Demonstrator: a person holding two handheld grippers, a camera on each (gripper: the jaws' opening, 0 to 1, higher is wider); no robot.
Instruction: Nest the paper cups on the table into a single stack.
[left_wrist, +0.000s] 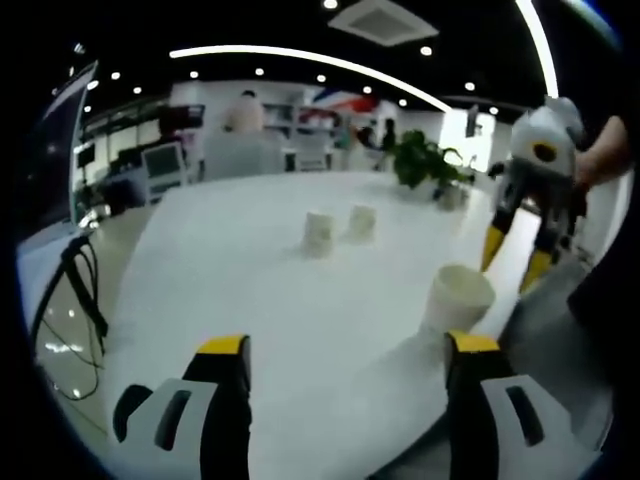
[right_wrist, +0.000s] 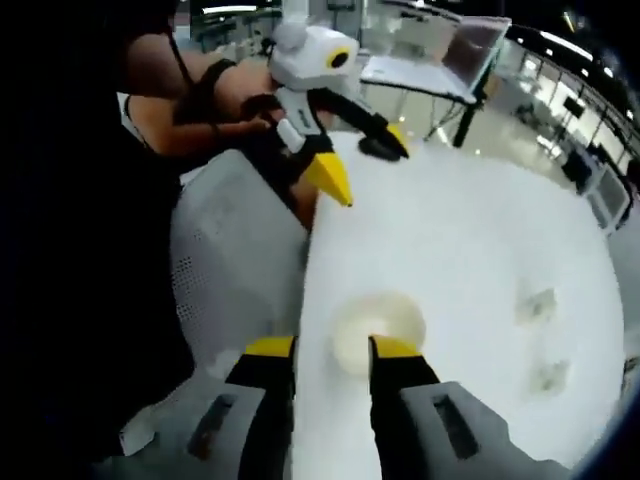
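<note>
While the white desk (left_wrist: 250, 270) stretches wide under both views, the left gripper (left_wrist: 345, 345) hovers low over it, jaws spread with nothing between them. The right gripper (right_wrist: 332, 350) hangs above the near cup (right_wrist: 378, 330), jaws parted narrowly at its rim, not pinching it. Two more paper cups (left_wrist: 319, 233) stand close together, far across the desk.

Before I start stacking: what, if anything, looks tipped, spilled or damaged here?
Nothing stands out. The three white paper cups, nearest and two farther back, stand apart on the white table, none toppled, no spill visible. The right gripper hangs over the nearest cup; the left gripper is open.
</note>
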